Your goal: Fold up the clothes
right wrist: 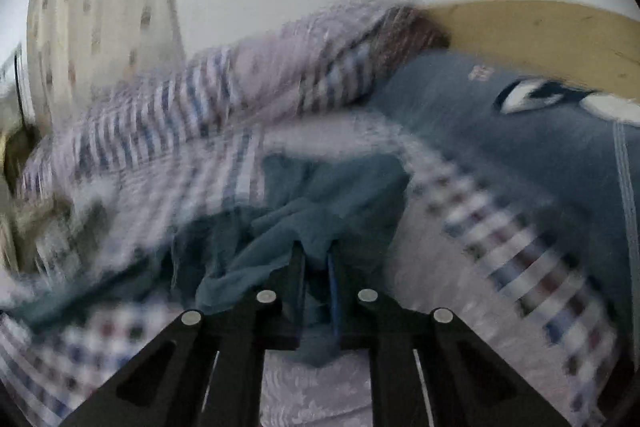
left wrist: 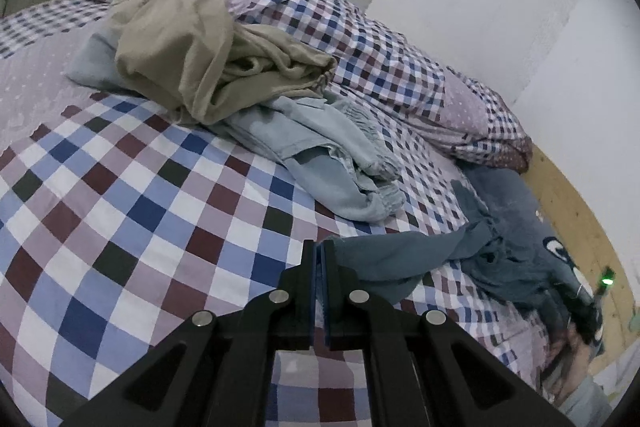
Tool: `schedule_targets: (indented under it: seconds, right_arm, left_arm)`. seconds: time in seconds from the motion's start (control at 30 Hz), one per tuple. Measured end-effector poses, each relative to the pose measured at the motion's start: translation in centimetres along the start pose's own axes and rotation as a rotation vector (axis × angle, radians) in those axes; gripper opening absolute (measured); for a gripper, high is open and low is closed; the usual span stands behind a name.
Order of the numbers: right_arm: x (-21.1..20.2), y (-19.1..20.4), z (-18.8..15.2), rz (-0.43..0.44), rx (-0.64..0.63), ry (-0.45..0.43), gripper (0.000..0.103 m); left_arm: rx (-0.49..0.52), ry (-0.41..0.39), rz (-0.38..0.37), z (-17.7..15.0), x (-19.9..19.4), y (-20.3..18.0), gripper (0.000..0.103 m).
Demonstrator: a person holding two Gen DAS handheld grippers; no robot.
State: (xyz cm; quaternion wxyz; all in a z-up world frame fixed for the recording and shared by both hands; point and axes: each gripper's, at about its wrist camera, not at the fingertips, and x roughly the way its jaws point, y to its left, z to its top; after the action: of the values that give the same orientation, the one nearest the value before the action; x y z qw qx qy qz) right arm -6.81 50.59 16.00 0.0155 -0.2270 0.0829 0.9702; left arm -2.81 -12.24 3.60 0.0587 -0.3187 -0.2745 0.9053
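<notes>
While both grippers pinch one garment:
L gripper [left wrist: 319, 253]: fingers closed tight on edge of teal garment [left wrist: 404, 259].
R gripper [right wrist: 316, 259]: fingers nearly closed, teal cloth bunched btwn them; view blurred.
Teal garment: stretched over near-right of checked bed [left wrist: 132, 211].
Pile: beige garment [left wrist: 192, 55] atop light-blue garment [left wrist: 320, 147], far centre.
Wall [left wrist: 520, 7]: far right.

We see a matt, soft teal cloth garment [left wrist: 400, 259], creased, at 3 o'clock of the matt black plastic left gripper [left wrist: 319, 267] with its bright metal rivets. The checked bedsheet [left wrist: 140, 195] looks like smooth woven cotton. At 3 o'clock, the bed frame [left wrist: 572, 211] shows pale, grainy wood.
</notes>
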Motion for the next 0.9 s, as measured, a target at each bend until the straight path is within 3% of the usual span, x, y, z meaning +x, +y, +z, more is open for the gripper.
schedule_targets:
  seconds: [0.17,0.27,0.43,0.57,0.67,0.73,0.8,0.9]
  right_arm:
    - [-8.7,-1.8,3.2,-0.05,0.123,-0.267,0.008]
    - [-12.9,-3.5,3.8,-0.142,0.203,-0.379,0.009]
    - [-12.7,-10.3,0.5,-0.375,0.42,-0.241,0.009]
    - [-12.4,-14.9,-3.3,-0.549,0.548,-0.076,0.011]
    - [-14.2,-15.7,-4.6,-0.675,0.558,-0.073,0.014]
    - [-14.6,-15.2,-4.5,-0.66,0.525,-0.092,0.024]
    - [-14.0,-13.7,-4.3,-0.595,0.461,-0.09,0.051]
    - [-10.5,-9.3,-4.0,-0.408,0.297,-0.02,0.056]
  left_arm:
    - [-0.043,-0.039,-0.028,0.4,-1.0,0.4,0.0]
    - [-0.071,-0.085,-0.038,0.8,-2.1,0.8,0.0]
    - [-0.138,-0.136,-0.027,1.7,-3.4,2.3,0.0]
    - [-0.171,-0.147,-0.005,1.8,-3.5,3.3,0.0]
    - [-0.165,-0.145,0.016,1.7,-3.4,3.4,0.0]
    - [-0.166,-0.141,0.029,1.5,-3.2,3.4,0.0]
    - [-0.164,-0.137,0.04,1.2,-3.1,3.4,0.0]
    - [-0.162,-0.132,0.05,1.0,-3.1,3.4,0.001]
